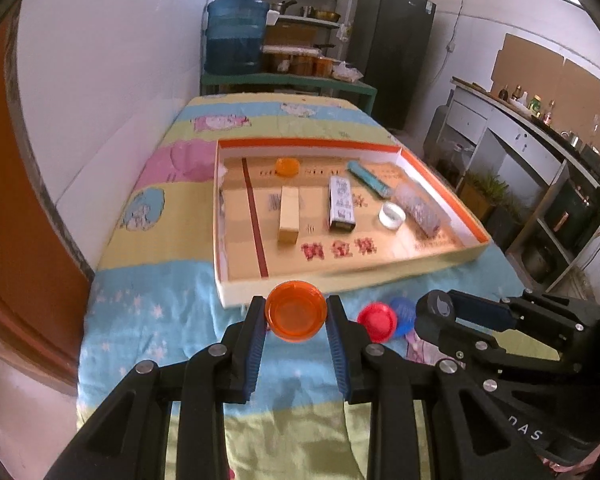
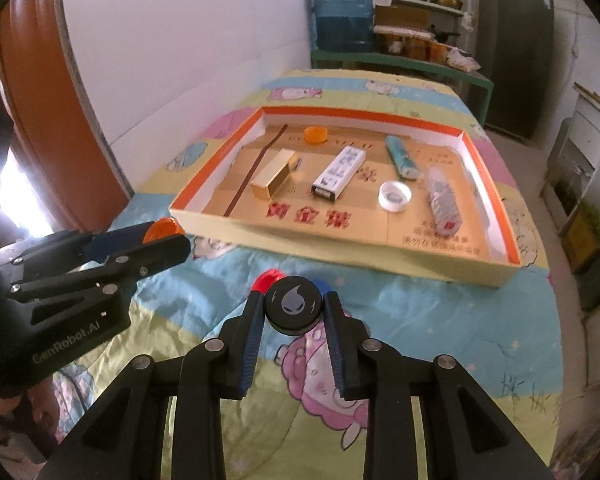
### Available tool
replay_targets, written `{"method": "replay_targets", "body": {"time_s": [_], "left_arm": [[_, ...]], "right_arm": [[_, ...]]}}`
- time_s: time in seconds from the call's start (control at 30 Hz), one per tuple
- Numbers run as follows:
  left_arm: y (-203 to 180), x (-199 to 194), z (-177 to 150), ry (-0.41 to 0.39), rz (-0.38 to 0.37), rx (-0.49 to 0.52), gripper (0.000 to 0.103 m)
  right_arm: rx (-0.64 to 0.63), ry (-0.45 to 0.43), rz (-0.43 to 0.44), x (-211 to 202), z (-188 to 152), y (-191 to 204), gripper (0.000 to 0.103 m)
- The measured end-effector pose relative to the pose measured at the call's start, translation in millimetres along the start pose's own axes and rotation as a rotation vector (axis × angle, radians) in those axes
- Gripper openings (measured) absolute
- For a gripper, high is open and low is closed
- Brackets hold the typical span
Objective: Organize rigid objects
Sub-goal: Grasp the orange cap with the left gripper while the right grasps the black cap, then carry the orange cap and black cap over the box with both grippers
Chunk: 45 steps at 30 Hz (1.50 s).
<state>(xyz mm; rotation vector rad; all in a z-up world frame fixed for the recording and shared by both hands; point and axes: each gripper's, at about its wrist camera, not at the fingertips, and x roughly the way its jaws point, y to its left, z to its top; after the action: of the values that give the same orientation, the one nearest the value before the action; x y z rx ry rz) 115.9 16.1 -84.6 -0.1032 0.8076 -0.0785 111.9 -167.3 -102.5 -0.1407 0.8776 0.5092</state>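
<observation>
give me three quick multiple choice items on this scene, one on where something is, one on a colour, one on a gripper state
1. Where does the white ring lie?
A. inside the shallow box
B. on the blanket outside it
C. in the right gripper

2. What colour is the cap in the left gripper?
A. green
B. orange
C. white

3. What state is the right gripper in?
A. wide open and empty
B. shut on a black cap
C. out of view

Answers:
1 A, the ring rests on the floor of the shallow box, between the printed carton and the clear packet.
2 B, the orange cap sits between the left fingers.
3 B, both fingers press the sides of the black cap.
</observation>
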Motion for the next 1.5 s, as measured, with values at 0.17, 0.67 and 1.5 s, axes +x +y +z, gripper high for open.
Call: {"method": "replay_targets", "body": {"time_s": [0.17,0.67,1.5], "left_arm": [[-1,0,19,-0.02,-0.007,0.009,0.03],[7,14,78,-0.054,0.012,0.022,0.03],[29,105,141,0.007,0.049,-0.042,0.03]], "right_arm": [[-0.001,-0.025,-0.01,-2,13,-6,0.031],[-0.003,-0.097,-0.022,-3,62,-35,0.031],[0.0,-0.091,-0.007,66,150,-65,0.031]]}}
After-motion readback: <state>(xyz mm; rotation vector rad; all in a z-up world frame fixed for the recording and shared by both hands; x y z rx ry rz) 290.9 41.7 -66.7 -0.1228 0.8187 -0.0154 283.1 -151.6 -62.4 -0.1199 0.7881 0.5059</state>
